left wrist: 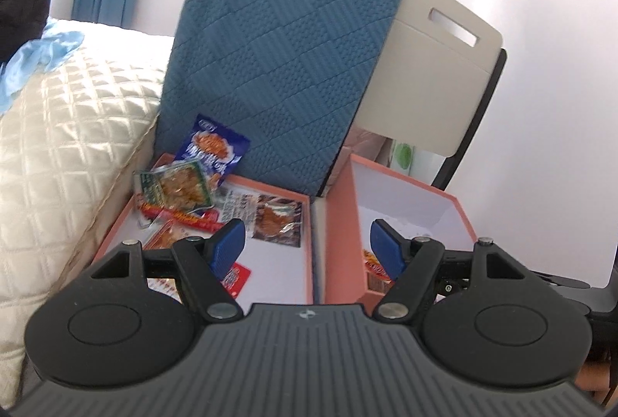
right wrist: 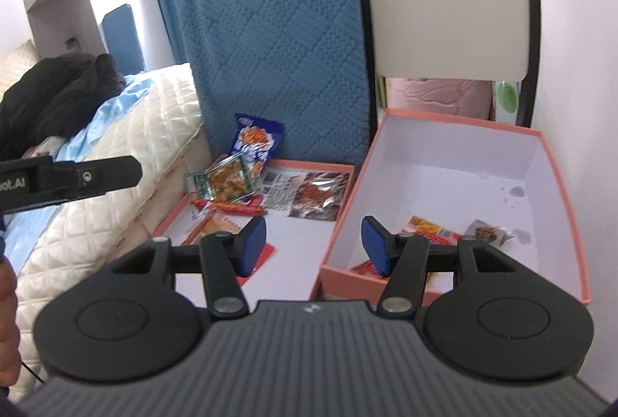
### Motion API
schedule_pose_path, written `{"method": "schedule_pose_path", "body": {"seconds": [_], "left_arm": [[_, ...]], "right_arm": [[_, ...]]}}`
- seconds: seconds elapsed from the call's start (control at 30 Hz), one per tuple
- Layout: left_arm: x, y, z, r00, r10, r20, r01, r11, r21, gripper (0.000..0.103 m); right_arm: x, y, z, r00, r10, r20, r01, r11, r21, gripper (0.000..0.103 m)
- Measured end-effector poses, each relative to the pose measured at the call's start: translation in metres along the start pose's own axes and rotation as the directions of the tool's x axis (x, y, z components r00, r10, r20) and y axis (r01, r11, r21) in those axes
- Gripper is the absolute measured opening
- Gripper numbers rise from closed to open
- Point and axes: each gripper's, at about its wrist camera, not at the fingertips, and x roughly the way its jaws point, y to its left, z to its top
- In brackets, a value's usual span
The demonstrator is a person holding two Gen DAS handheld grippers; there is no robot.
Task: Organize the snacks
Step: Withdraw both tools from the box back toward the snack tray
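My left gripper is matte black with ribbed grey housing, round side discs, silver pivot screws and blue rubber finger pads. My right gripper looks identical; white lettering marks the black bar at left of its frame.

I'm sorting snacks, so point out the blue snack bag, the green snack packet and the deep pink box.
blue snack bag (right wrist: pixel 257 142): right wrist view, printed front.
green snack packet (right wrist: pixel 228 181): right wrist view, clear window.
deep pink box (right wrist: pixel 459 125): right wrist view, back rim.

A blue quilted cushion is leaning upright against a beige chair back; a cream quilted bed is lying alongside.
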Motion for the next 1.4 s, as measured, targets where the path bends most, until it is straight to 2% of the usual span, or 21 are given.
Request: {"method": "schedule_pose_path", "body": {"seconds": [0.47, 0.73, 1.0, 1.4], "left_arm": [[-0.009, 0.051, -0.018, 0.998, 0.04, -0.057, -0.043, 0.998, -0.053, 0.076], [-0.001, 0.073, -0.025, 0.993, 0.061, -0.1, -0.07, 0.994, -0.083, 0.076], [0.021, 0.094, -0.024, 0.987, 0.087, -0.132, -0.102, 0.989, -0.111, 0.076], [0.071, 0.123, -0.019, 0.975, 0.107, -0.194, -0.129, 0.987, -0.101, 0.076]], "right_arm": [[0.02, 0.046, -0.026, 0.996, 0.044, -0.071, -0.047, 0.998, -0.033, 0.057], [0.034, 0.06, -0.033, 0.992, 0.059, -0.115, -0.065, 0.997, -0.045, 0.057], [0.055, 0.067, -0.026, 0.988, 0.067, -0.137, -0.075, 0.995, -0.06, 0.057], [0.107, 0.072, -0.008, 0.98, 0.083, -0.18, -0.098, 0.992, -0.077, 0.057]]}}
